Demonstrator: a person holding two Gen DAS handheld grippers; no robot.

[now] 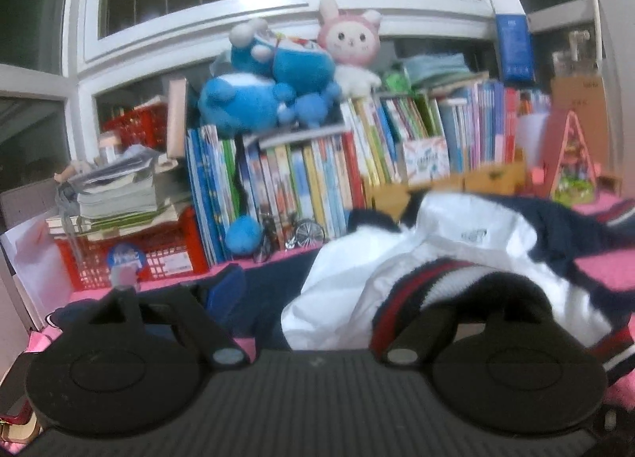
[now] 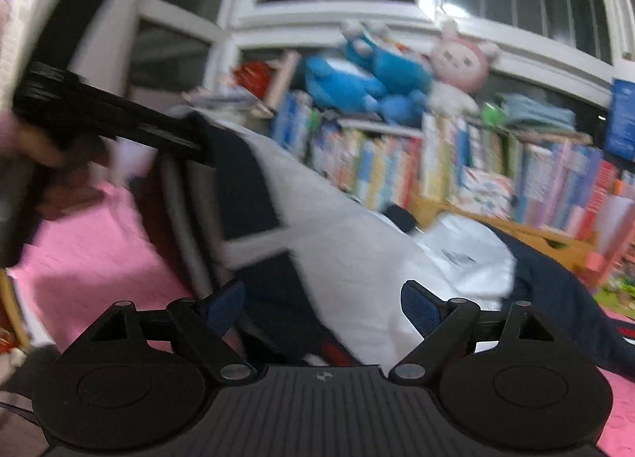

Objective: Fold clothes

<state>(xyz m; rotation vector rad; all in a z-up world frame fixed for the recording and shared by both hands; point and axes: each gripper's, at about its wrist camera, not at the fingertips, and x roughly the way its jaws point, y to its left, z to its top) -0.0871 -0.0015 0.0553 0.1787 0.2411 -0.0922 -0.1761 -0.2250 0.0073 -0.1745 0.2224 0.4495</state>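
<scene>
Gripping a raised edge of the white-and-navy jacket (image 2: 337,227), the left tool (image 2: 198,147) lifts it above the pink surface (image 2: 99,250); the right tool (image 2: 323,306) stands wide, empty.

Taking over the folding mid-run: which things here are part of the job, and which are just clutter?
Part of the job:
- white and navy jacket
- left gripper, holding up a jacket edge
- right gripper, open above the jacket
- pink bed cover

Just lying about:
- blue plush toys
- pink rabbit plush
- row of books
- red basket
</scene>
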